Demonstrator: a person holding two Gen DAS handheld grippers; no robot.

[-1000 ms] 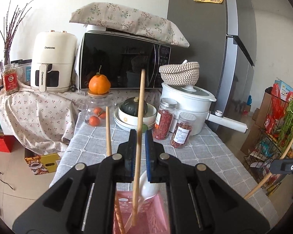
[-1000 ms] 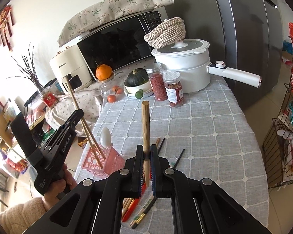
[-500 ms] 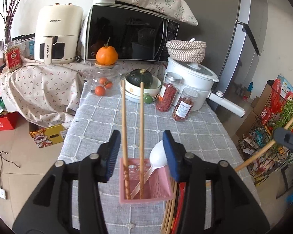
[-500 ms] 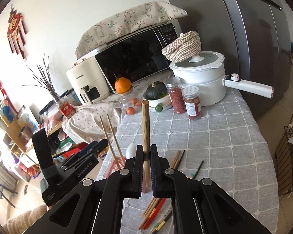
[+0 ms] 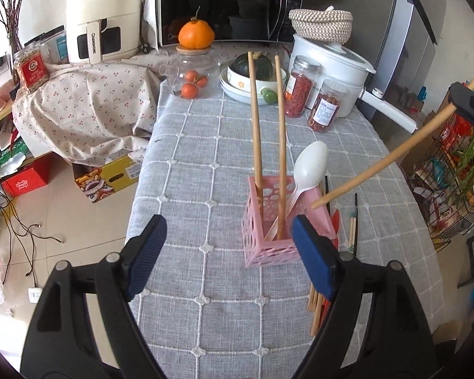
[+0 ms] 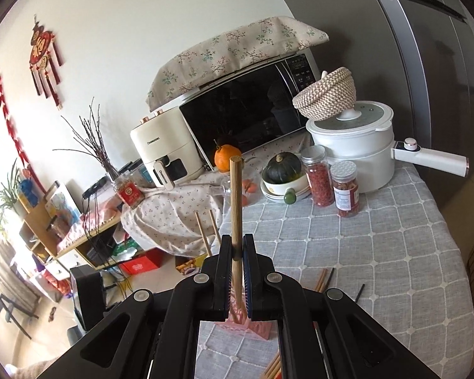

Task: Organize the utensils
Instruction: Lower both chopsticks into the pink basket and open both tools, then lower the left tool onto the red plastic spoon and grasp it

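Since the earlier frames: left hand-held gripper (image 5: pixel 229 246) opened wide and drawn back from the pink holder (image 5: pixel 270 246), nothing between its jaws now; chopstick released, standing in the holder beside a second chopstick (image 5: pixel 256 126) and a white spoon (image 5: pixel 309 164). Jaws just opening, pads clear of everything. Right hand-held gripper (image 6: pixel 236 252) clenched on a wooden chopstick (image 6: pixel 236 205), stick upright in its own view, slanting toward the holder's right rim in the left wrist view, tip just beside that rim. Remaining chopsticks (image 5: pixel 352 221) loose on the tabletop (image 5: pixel 189 173) to the right of the holder. Likely step in hand: lowering of the held stick into the holder. Risks, as judgement: tip catching on the rim or a lattice hole and tipping the light holder; stick striking the spoon or the standing pair and levering them out; early release with the tip outside the rim, dropping the stick onto the loose pile.
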